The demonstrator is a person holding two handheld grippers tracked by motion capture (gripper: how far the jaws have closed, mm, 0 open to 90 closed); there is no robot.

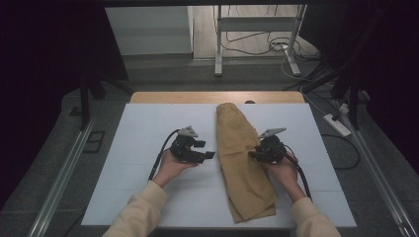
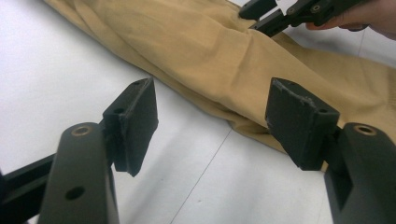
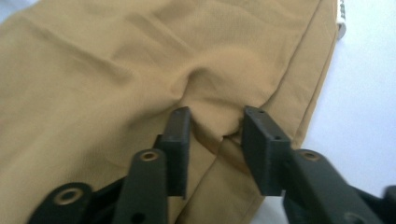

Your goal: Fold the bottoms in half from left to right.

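A tan garment [image 1: 242, 158], folded into a long strip, lies on the white table top [image 1: 143, 128] from the far middle to the near edge. My right gripper [image 1: 254, 153] rests on its right edge about halfway along. In the right gripper view its jaws [image 3: 215, 130] stand partly closed around a raised, puckered fold of the cloth [image 3: 116, 70], with a gap still between the pads. My left gripper [image 1: 205, 149] hovers over bare table just left of the garment, open and empty. In the left gripper view the cloth [image 2: 210, 56] lies beyond its jaws [image 2: 210, 126], and the right gripper [image 2: 280, 16] shows at the top.
The white board covers a wooden table whose far edge [image 1: 217, 97] shows. A metal stand [image 1: 257, 34] and cables lie on the floor beyond. A power strip [image 1: 337, 124] sits off the right side. A white label [image 3: 341, 14] shows at the garment's edge.
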